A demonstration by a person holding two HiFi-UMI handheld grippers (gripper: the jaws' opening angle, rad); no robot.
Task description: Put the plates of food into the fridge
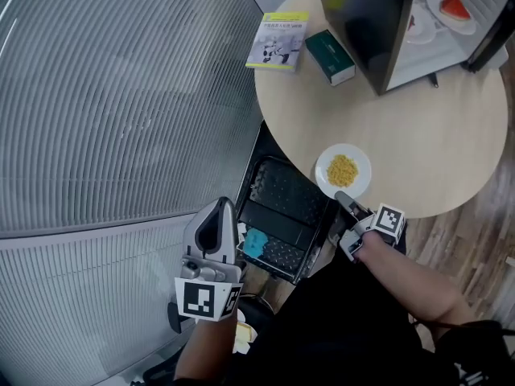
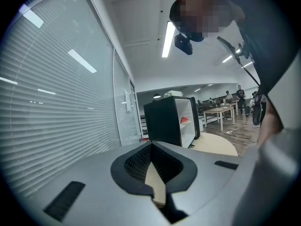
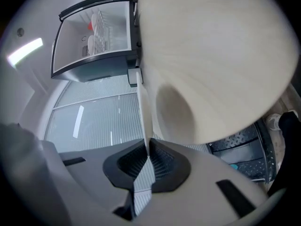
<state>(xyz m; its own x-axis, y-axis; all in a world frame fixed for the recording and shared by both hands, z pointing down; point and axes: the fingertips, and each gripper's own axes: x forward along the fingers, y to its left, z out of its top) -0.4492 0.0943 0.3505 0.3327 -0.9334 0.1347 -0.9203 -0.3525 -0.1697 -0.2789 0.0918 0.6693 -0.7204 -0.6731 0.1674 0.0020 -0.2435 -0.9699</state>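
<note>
Right gripper: jaws closed on the near rim of the plate. In the right gripper view the thin white rim runs edge-on straight up out of the ribbed black pads. Left gripper: jaws together with nothing between them, held off the table's left side in front of the slatted blinds.

Plate: small, round, white, glossy, with a shallow raised lip. A low heap of small yellow kernels sits at its centre, leaving a bare white band all round. It is at the near edge of the round table; whether it rests on the top or is just clear of it I cannot tell.

Table: pale wood grain, matt, with a smooth curved edge.

Fridge: a small boxy unit at the far side of the table, well apart from the plate. Its shell is black and its lining white, and the door stands open. Inside, another white plate carries a red wedge, a watermelon slice.

Also on the table, just left of the fridge: a paperback book lying flat and a dark green box.

Below the table's near-left edge: a black studded plastic tray with something bright blue in it.
</note>
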